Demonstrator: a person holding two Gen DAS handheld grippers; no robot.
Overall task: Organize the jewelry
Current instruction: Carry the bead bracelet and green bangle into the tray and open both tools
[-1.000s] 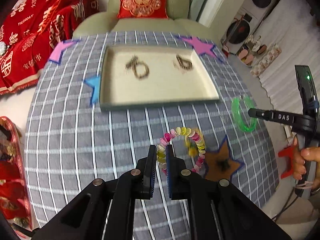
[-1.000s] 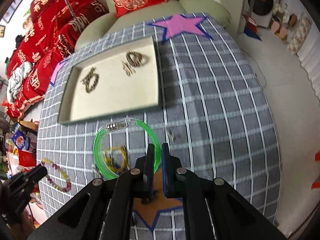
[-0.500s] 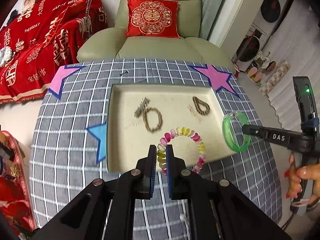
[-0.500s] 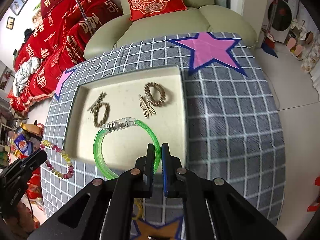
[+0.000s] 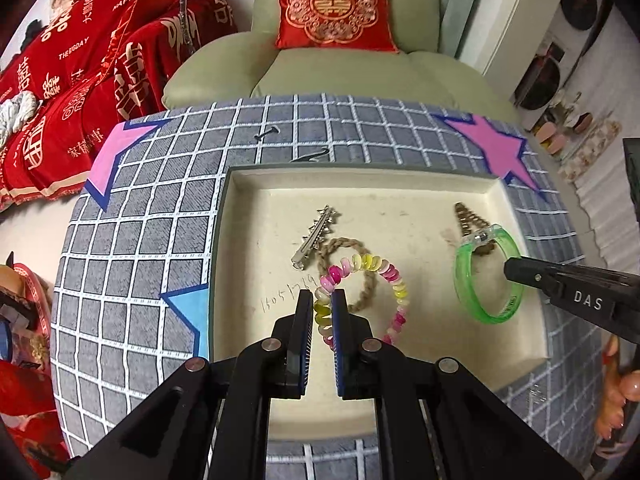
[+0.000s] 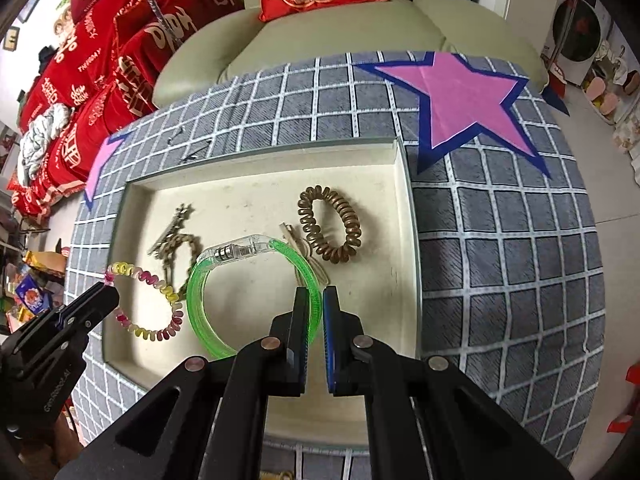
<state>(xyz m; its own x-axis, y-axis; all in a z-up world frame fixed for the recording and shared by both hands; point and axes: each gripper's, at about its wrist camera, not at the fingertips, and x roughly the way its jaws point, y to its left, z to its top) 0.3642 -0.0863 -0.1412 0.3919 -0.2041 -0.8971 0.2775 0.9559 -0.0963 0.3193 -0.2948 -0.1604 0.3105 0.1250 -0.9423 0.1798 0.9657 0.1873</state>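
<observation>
L gripper clamped on the pink-and-yellow coil bracelet, pinching one side of the loop, rest of it hanging out over the cream tray; R gripper clamped on the green bangle, its clear clasp at the far end, also hovering over the tray; both pieces look carried, not set down, tho I can't tell if either touches the tray floor; under them in the tray: a silver hair clip, a braided tan ring, a bronze coil band nearer the R wall; step in hand, I'd say: delivery of two pieces at once, w/ release not yet done; next move prob calls for lowering each over a bare patch of tray, clear of what's lying there, then opening the jaws & lifting straight off so the loops don't snag; writing: "DAS" on the R gripper's finger in the L view, handwritten digits on the tray floor too faint to read for sure, "HAPPY WED…" on the red cloth beyond the checked tablecloth
</observation>
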